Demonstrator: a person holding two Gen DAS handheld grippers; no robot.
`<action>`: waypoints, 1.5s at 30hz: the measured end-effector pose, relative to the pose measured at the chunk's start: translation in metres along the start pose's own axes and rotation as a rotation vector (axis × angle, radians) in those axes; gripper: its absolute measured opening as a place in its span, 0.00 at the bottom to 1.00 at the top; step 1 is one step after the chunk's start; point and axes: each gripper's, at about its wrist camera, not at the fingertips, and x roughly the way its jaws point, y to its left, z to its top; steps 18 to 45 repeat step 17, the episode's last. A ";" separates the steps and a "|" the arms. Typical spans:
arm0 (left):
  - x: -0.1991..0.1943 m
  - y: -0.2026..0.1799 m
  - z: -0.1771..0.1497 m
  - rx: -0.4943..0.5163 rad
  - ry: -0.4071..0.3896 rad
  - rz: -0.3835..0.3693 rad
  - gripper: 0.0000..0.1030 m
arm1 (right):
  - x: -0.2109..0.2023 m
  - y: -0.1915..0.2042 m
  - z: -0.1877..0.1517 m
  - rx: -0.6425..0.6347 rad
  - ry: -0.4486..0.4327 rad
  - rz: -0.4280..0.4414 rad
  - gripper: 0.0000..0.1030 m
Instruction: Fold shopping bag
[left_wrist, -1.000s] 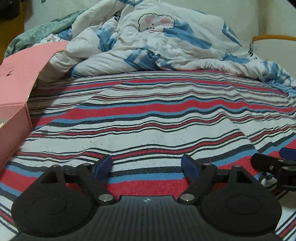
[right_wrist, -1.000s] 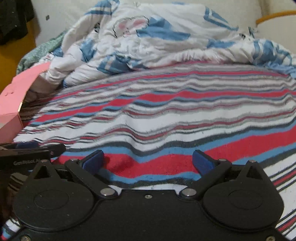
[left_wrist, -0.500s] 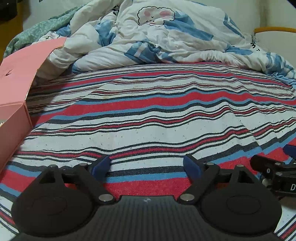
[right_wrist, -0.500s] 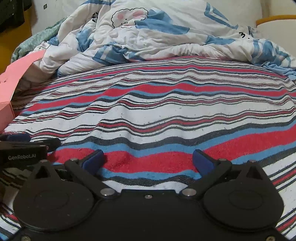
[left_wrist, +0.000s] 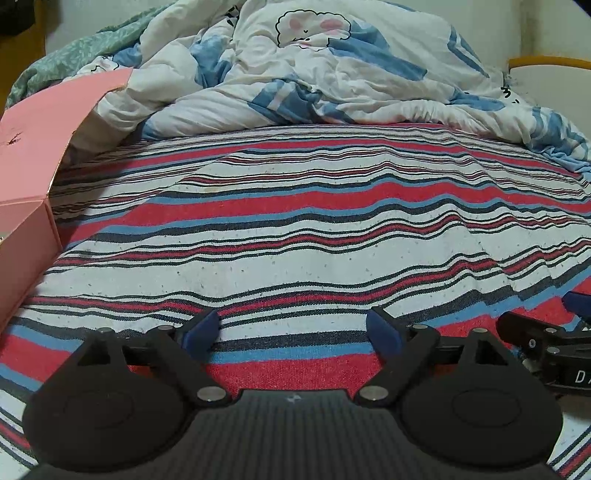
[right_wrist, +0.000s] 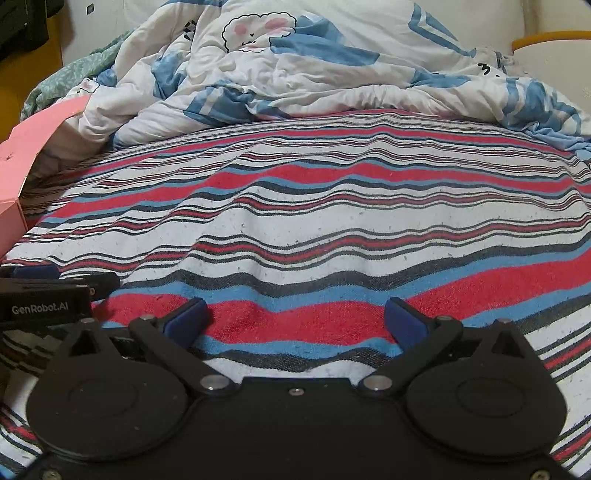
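A pink paper shopping bag (left_wrist: 33, 192) stands at the left edge of the striped bed sheet (left_wrist: 295, 229); it also shows in the right wrist view (right_wrist: 22, 162). My left gripper (left_wrist: 291, 326) is open and empty, low over the sheet, to the right of the bag. My right gripper (right_wrist: 295, 314) is open and empty, low over the sheet beside the left one. Each gripper shows at the edge of the other's view: the right one (left_wrist: 546, 339) and the left one (right_wrist: 48, 291).
A crumpled white and blue duvet (left_wrist: 314, 74) is heaped across the far side of the bed. A green patterned cloth (left_wrist: 66, 62) lies at the far left. A white piece with a yellow rim (left_wrist: 550, 70) stands at the far right.
Both views have tilted up slightly, so the duvet and bag sit lower in frame. The grippers stay open and side by side.
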 end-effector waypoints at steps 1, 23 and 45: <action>0.000 0.001 0.000 0.000 0.000 0.000 0.85 | 0.000 0.000 0.000 0.000 0.001 0.000 1.00; 0.003 0.001 -0.001 0.003 0.002 -0.002 0.86 | 0.001 -0.002 0.000 0.012 0.008 0.005 1.00; 0.003 0.001 -0.001 0.003 0.002 -0.002 0.86 | 0.001 -0.002 0.000 0.012 0.008 0.005 1.00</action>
